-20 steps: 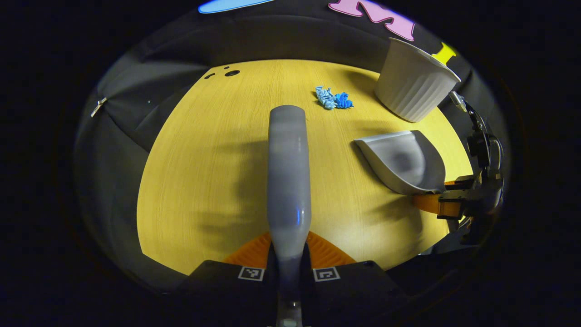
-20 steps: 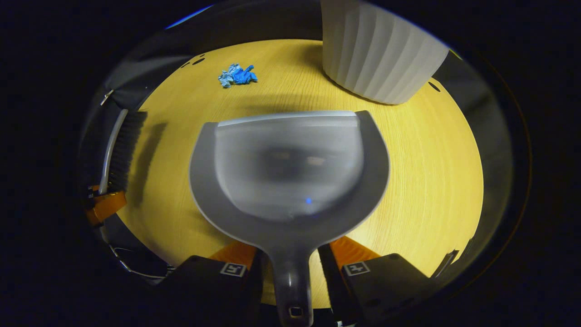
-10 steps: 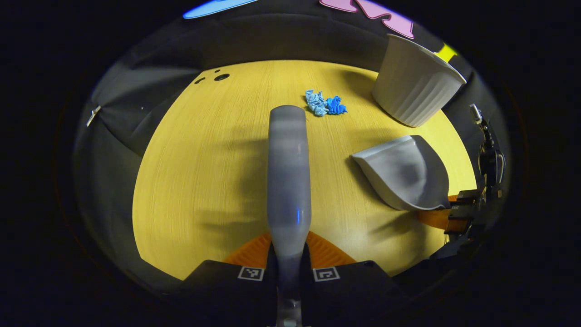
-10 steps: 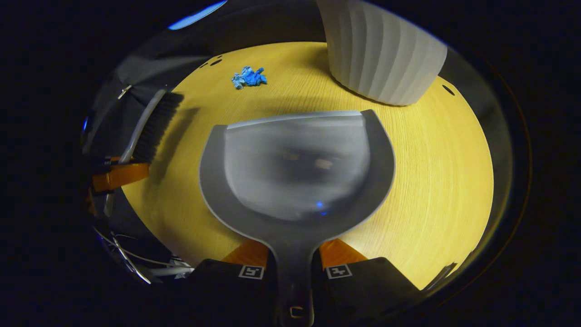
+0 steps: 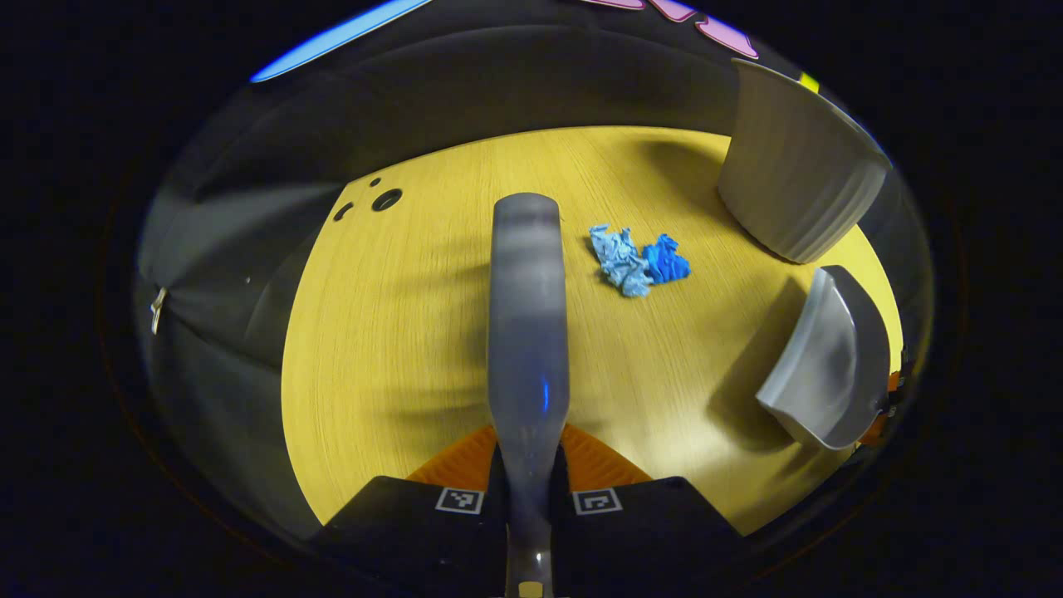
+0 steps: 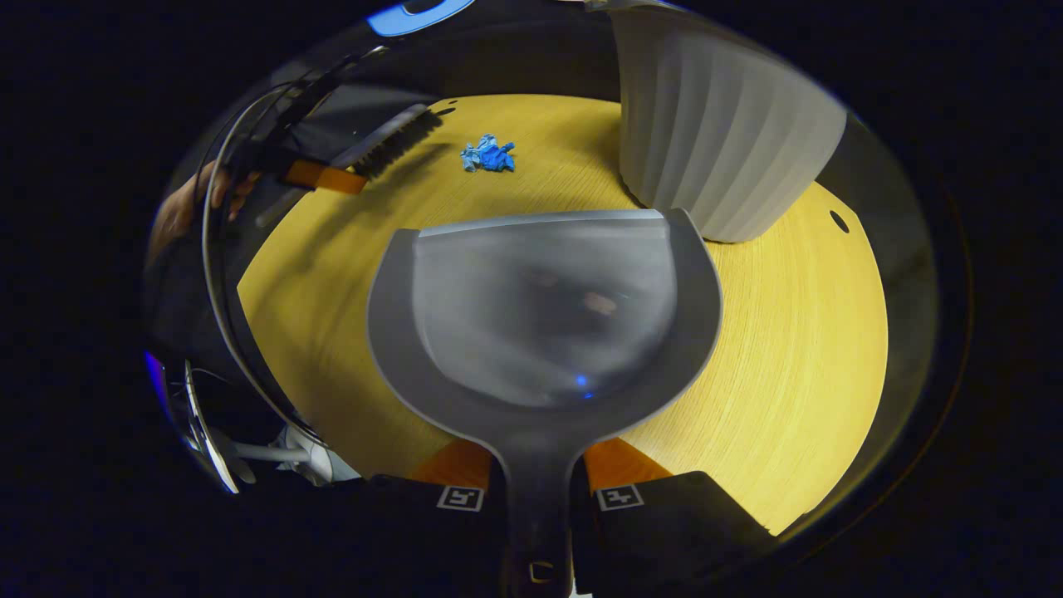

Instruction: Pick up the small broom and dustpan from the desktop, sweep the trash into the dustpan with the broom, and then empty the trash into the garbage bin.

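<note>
On the yellow wood-grain desktop (image 5: 399, 349), ringed by dark booth cloth, crumpled blue trash (image 5: 635, 259) lies near the white ribbed garbage bin (image 6: 714, 133). Holes pierce the far edge of the desktop. The left gripper (image 5: 529, 486) clamps the broom (image 5: 526, 316); the right gripper (image 6: 540, 490) clamps the dustpan (image 6: 544, 316), raised beside the bin.

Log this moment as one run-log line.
left hand-held gripper: shut on broom | right hand-held gripper: shut on dustpan | trash: on desk, unswept | bin: upright
</note>
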